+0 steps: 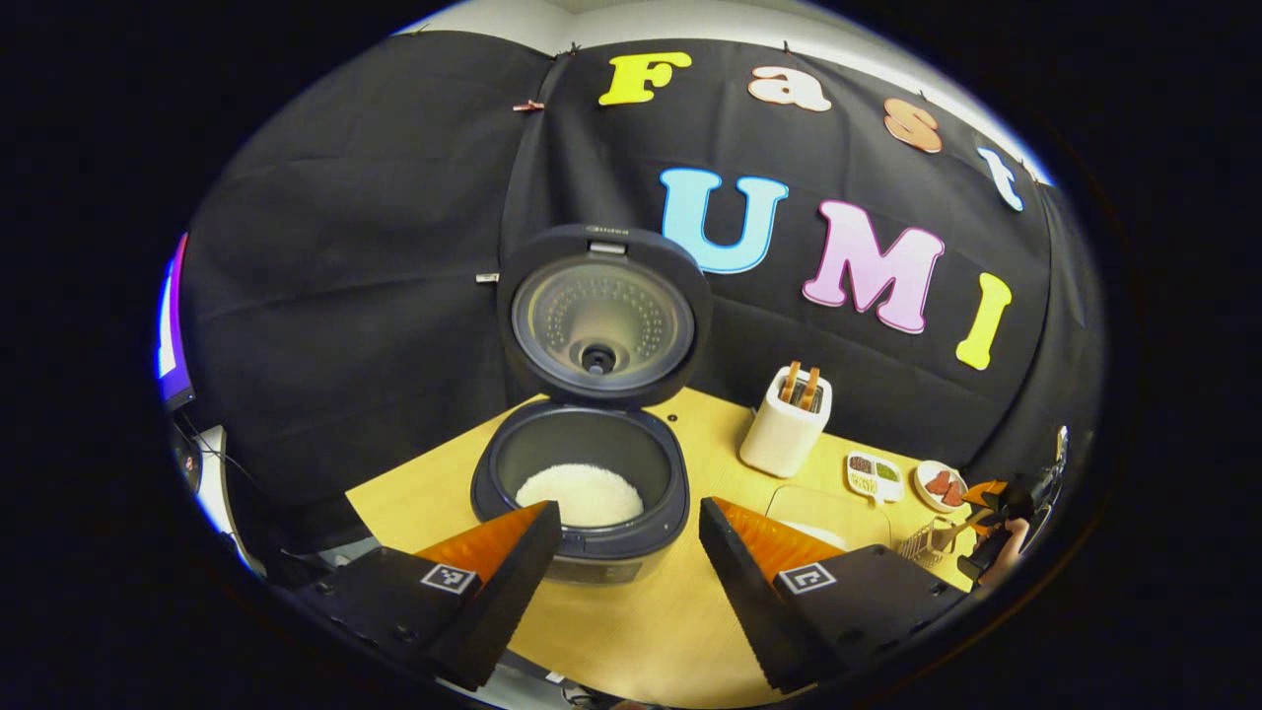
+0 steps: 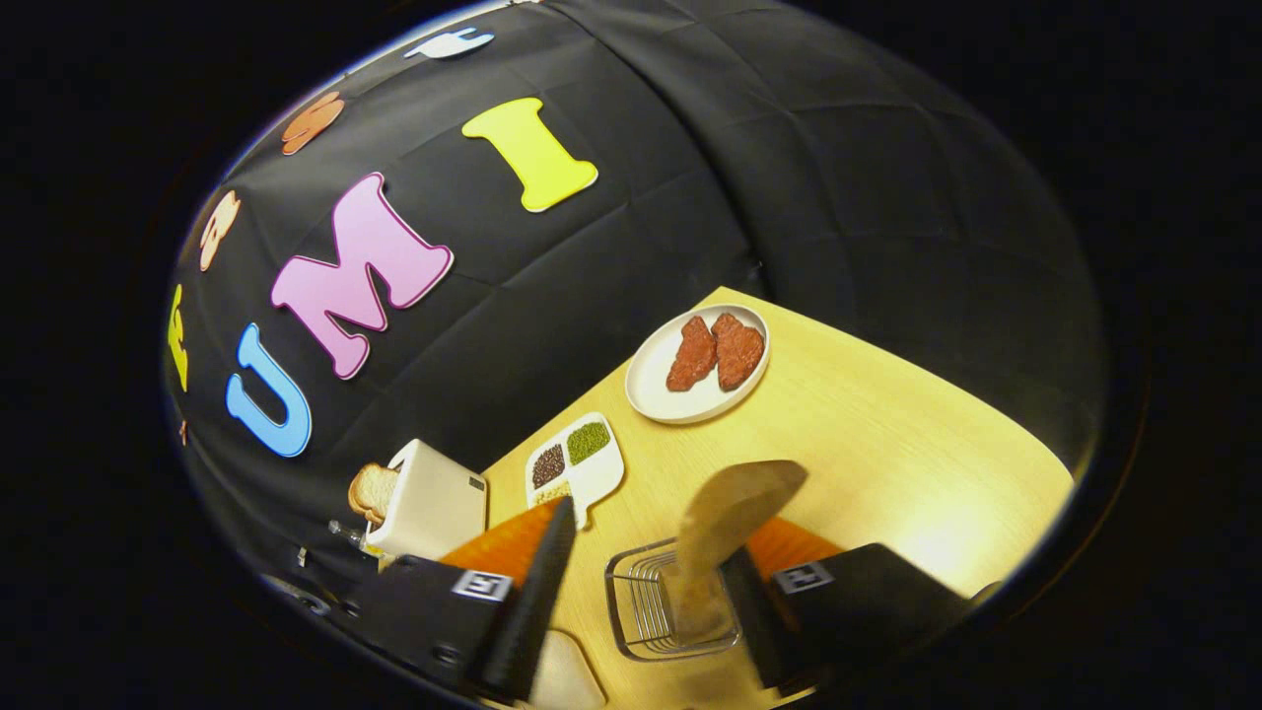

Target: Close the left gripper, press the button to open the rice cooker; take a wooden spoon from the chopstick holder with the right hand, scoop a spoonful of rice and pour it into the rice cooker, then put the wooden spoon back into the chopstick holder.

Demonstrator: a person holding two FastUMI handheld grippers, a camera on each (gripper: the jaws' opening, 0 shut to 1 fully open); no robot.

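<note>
The rice cooker [image 1: 670, 473] stands open on the wooden table, its lid [image 1: 603, 316] tipped up and white rice [image 1: 582, 493] in the pot. My left gripper [image 1: 628, 508] is open just in front of it, a finger on each side of the pot's front. In the right gripper view the wooden spoon [image 2: 735, 513] stands bowl-up in the wire chopstick holder [image 2: 641, 611]. My right gripper [image 2: 646, 537] is open around the spoon, whose handle is close to the right finger. Far off in the left gripper view, the right gripper [image 1: 996, 523] hangs over the holder [image 1: 922, 542].
A white toaster [image 1: 786, 424] with bread stands right of the cooker, also seen as the toaster [image 2: 434, 503]. A divided seasoning tray [image 2: 577, 459] and a white plate [image 2: 656, 394] with two red pieces lie behind the holder. A pale rounded container [image 1: 818, 508] sits behind my left gripper's right finger.
</note>
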